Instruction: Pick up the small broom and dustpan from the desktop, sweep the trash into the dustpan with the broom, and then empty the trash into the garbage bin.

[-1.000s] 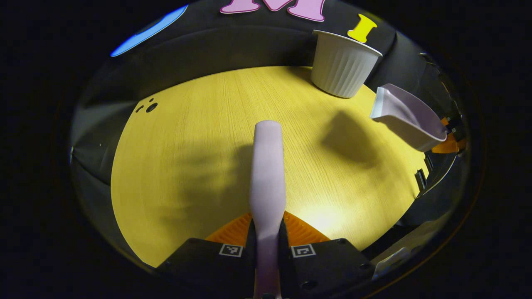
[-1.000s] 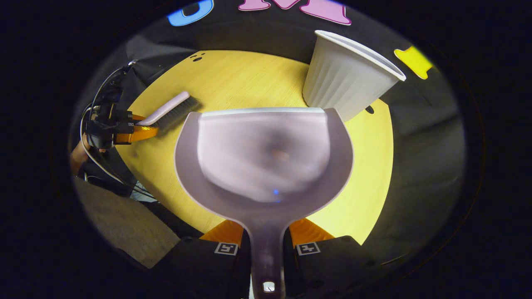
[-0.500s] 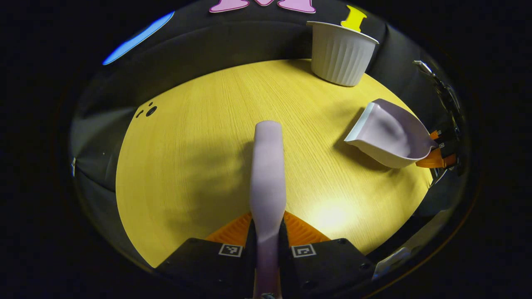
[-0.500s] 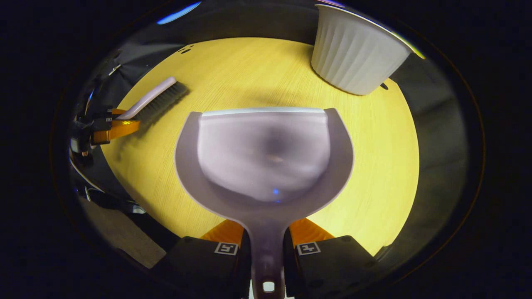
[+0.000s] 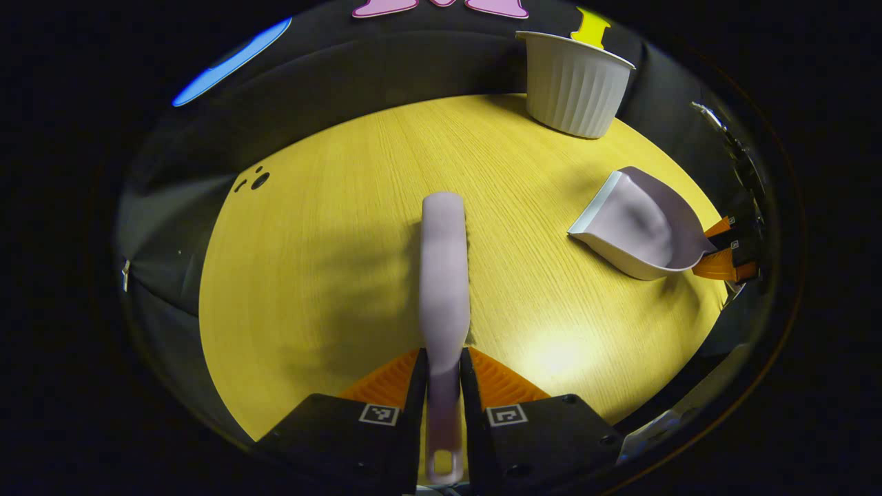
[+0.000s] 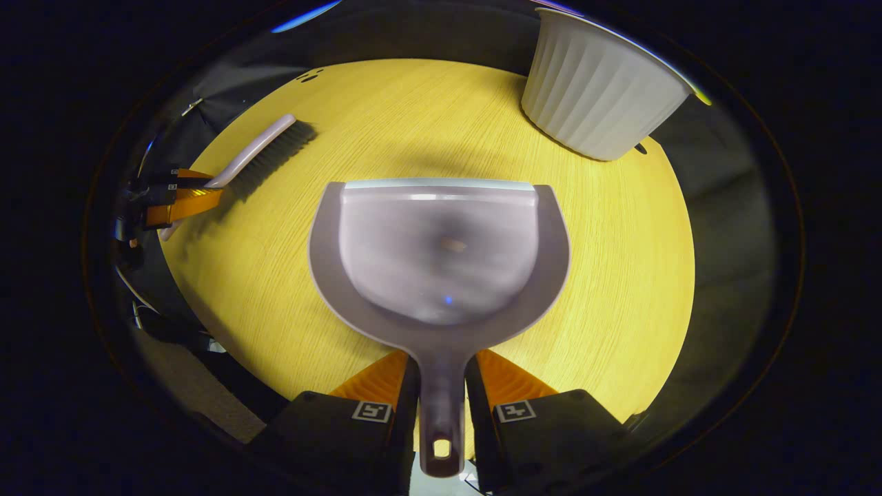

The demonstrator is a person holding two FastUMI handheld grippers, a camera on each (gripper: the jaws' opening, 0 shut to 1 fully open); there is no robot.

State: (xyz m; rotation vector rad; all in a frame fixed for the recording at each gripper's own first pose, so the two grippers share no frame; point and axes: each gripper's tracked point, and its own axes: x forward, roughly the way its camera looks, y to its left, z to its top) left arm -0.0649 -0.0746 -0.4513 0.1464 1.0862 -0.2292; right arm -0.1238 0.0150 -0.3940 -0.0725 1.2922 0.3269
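Note:
The pale lilac broom (image 5: 444,269) lies on the yellow tabletop (image 5: 324,262), bristles down. Its handle runs back between the fingers of my left gripper (image 5: 443,386), which is open a little; the handle's end hole shows loose between them. The lilac dustpan (image 6: 441,255) rests flat on the tabletop (image 6: 613,275), and its handle lies between the fingers of my right gripper (image 6: 442,386), also open a little. The left gripper view has the dustpan (image 5: 637,224) and the right gripper (image 5: 723,248) at the right. In the right gripper view the broom (image 6: 265,148) and left gripper (image 6: 182,193) are far left.
A white ribbed garbage bin (image 5: 575,83) stands at the table's far edge, and the right gripper view has the bin (image 6: 603,96) just beyond the dustpan's right corner. Small dark holes (image 5: 258,181) mark the tabletop's far left. Black cloth surrounds the table.
The dustpan came down from the air onto the table and the broom settled too. Both handles have slid forward in the fingers, so their end holes now show.

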